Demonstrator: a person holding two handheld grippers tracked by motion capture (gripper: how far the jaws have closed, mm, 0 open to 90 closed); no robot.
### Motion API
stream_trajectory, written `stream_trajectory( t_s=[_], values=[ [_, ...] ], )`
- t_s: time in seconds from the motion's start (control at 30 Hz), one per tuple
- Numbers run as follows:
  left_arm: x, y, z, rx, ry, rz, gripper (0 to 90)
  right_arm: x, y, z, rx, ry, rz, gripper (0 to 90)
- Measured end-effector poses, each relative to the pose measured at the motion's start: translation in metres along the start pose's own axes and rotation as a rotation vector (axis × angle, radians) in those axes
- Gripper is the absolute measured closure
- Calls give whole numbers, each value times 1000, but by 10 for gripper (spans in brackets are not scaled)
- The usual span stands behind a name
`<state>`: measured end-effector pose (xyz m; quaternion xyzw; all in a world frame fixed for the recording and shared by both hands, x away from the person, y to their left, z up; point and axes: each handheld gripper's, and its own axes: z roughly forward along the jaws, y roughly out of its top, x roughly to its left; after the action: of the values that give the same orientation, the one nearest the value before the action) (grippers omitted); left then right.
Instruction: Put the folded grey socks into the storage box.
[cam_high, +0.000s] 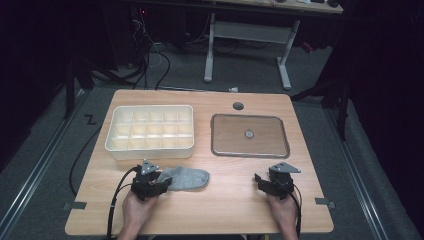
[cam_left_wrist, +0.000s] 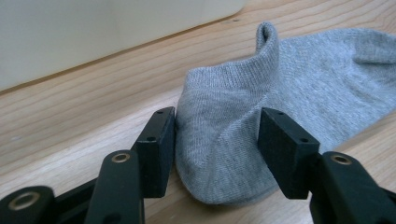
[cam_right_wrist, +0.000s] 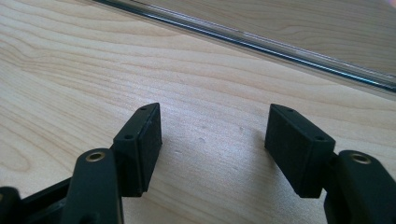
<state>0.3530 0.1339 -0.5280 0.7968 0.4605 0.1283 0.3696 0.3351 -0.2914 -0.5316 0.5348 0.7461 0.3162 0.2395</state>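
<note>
Left gripper view: your left tongs (cam_left_wrist: 217, 140) straddle the heel end of a grey ankle sock (cam_left_wrist: 280, 93) lying flat on the bench (cam_left_wrist: 70, 116). Their jaws stand apart: the left-hand pad touches or nearly touches the knit, and the right-hand pad shows a slight gap, so nothing is clamped yet. Just beyond the sock's far edge runs the wall of a white compartment organiser (cam_left_wrist: 93, 32).

Risk, as a judgement: closing from this low angle may catch only the top layer of fabric, so the sock could slip free or drag across the bench when you lift. Pads set too near the heel edge may also pinch off the cloth.

Right gripper view: your right tongs (cam_right_wrist: 212, 144) rest over bare wood, jaws wide apart and holding nothing, with the rim of a clear shallow tray (cam_right_wrist: 280, 46) just ahead of them.
</note>
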Motion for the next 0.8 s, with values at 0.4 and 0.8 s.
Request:
stream_trajectory(
  t_s=[0.4,0.8],
  values=[
    [-10,6,8,-4,14,-4,448,0,0,0,-2,6,-6,379],
    [-18,9,16,-22,5,0,427,1,0,0,1,12,-14,367]
  ],
)
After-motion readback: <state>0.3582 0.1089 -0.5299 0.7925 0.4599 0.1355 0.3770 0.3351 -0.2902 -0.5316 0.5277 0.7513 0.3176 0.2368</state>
